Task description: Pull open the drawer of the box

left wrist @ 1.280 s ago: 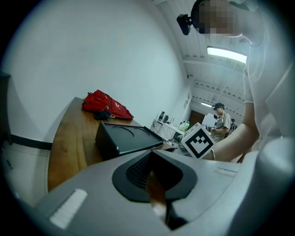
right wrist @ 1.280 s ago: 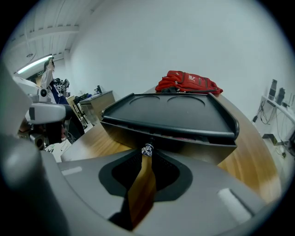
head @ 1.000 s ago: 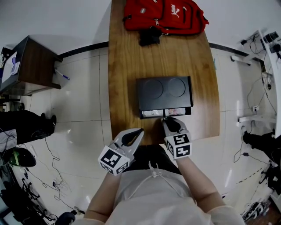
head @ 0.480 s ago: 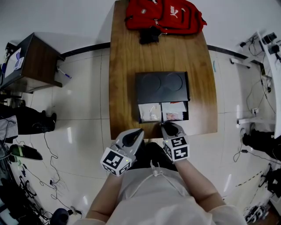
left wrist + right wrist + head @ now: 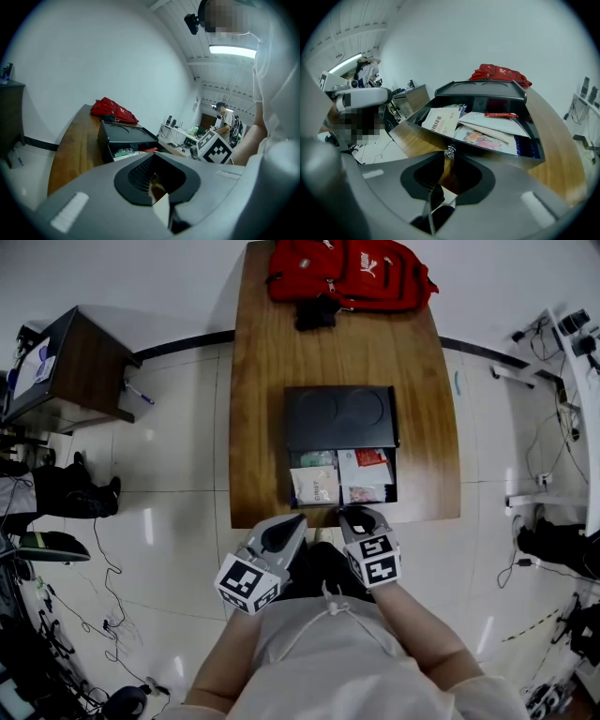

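1. A long wooden table (image 5: 267, 371) is seen running away from the person, its near edge lying just ahead of both grippers.
2. A red backpack (image 5: 352, 273) is noted at the far end of the table, well apart from the box.
3. A black box (image 5: 342, 416) is placed on the near half of the table, its top moulded with two round recesses.
4. The drawer (image 5: 389, 479) is found pulled out of the box's near face towards the person, its front reaching nearly to the table's near edge. Papers and booklets are lying flat inside, among them a white booklet (image 5: 440, 121) on the left side.
5. Both forearms are extended forward from the torso at the bottom of the head view. The right forearm is held nearly straight towards the drawer front; the left is angled inward and to the right.
6. The right gripper (image 5: 354, 513) is positioned at the middle of the drawer front, marker cube uppermost. Its jaws are closed tightly, with the small metal knob (image 5: 450, 151) of the drawer pinched between the tips.
7. The left gripper (image 5: 292, 522) is held just beside the right one, at the table's near edge and clear of the drawer. Its jaws are brought together and nothing is gripped between them.
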`<state>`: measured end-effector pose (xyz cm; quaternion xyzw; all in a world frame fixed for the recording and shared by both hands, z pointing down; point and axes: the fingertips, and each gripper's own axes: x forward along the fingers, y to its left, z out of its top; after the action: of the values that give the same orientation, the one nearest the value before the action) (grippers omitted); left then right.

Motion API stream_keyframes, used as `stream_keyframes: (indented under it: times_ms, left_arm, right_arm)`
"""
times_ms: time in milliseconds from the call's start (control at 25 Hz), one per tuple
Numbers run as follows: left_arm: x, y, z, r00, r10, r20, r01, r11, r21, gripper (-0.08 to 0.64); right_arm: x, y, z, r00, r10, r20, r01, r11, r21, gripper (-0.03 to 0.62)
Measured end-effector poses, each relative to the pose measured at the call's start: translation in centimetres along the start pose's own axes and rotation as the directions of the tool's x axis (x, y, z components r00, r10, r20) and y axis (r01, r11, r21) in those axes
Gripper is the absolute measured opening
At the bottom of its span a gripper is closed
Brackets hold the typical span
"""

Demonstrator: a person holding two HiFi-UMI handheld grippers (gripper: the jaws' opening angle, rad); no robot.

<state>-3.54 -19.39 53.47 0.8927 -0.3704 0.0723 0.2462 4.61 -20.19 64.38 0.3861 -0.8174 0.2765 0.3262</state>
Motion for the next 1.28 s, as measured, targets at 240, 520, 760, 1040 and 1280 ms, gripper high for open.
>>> stream_keyframes:
  times_ms: [240, 520, 760, 1040, 1280]
  left_arm:
    - [0.2, -0.8, -0.6, 1.0, 0.007, -0.005, -0.007, 1.0, 0.001, 0.006]
    - [0.7, -2.1, 1.0, 0.999, 0.016, 0.031, -0.017, 0.999, 0.03, 0.006]
    - [0.4, -3.7, 4.7, 0.994, 0.035, 0.108, -0.044, 0.996, 0.074, 0.006]
    - [-2.2, -5.6, 6.0, 0.987, 0.051, 0.155, -0.068, 0.991, 0.111, 0.006]
    - [-6.3, -8.6, 4.0, 0.983, 0.054, 0.174, -0.074, 0.991, 0.115, 0.006]
  right_arm:
    - [-0.1, -0.2, -0.1, 0.999, 0.02, 0.034, -0.02, 1.0, 0.014, 0.099]
    - [-5.2, -0.8, 3.4, 0.982, 0.001, 0.188, -0.002, 1.0, 0.006, 0.009]
    - [-10.1, -1.1, 8.0, 0.94, 0.031, 0.339, 0.004, 0.995, -0.104, 0.006]
    - [-13.0, -0.2, 8.0, 0.913, 0.044, 0.406, 0.005, 0.993, -0.119, 0.006]
    - [-16.5, 3.0, 5.7, 0.887, 0.038, 0.46, 0.033, 0.989, -0.145, 0.006]
